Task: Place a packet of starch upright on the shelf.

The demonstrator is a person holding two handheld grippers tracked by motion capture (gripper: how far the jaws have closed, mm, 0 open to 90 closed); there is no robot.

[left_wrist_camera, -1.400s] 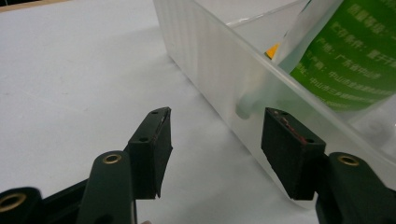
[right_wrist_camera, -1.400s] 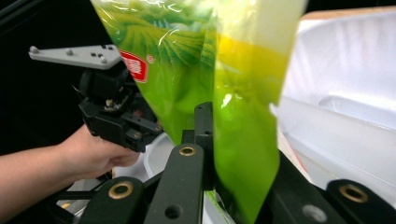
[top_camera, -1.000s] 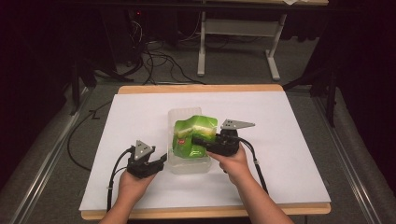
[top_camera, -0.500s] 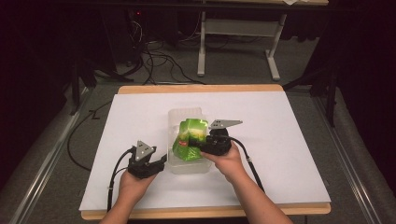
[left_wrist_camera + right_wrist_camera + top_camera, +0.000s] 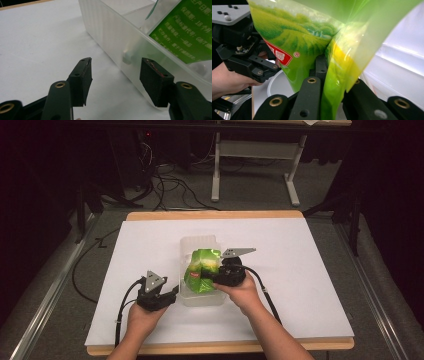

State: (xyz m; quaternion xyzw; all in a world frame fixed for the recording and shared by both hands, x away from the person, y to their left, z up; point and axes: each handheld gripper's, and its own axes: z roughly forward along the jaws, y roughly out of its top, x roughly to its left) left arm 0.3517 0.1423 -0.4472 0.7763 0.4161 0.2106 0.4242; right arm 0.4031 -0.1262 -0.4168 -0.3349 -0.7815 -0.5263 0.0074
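A translucent plastic bin [image 5: 199, 245] stands mid-table. A green printed bag [image 5: 201, 270] stands tilted in it, and my right gripper [image 5: 214, 279] is shut on the bag's right edge. In the right gripper view the bag [image 5: 307, 30] is pinched between the jaws of the right gripper [image 5: 334, 75]. My left gripper [image 5: 174, 293] sits low at the bin's near left corner. In the left gripper view the left gripper [image 5: 115, 77] stands open beside the bin wall [image 5: 112, 32], its jaws having just been opening a little with nothing pressed between them. The bag's label [image 5: 185, 35] shows through the wall.
A white sheet [image 5: 300, 270] covers the wooden table board, with free room left and right of the bin. Each gripper's cable trails back toward the near edge. Beyond the table, cables and a desk frame [image 5: 255, 155] stand on the floor.
My right gripper has shifted a little left toward the bin, and the bag now stands more upright. The left hand has stayed put.
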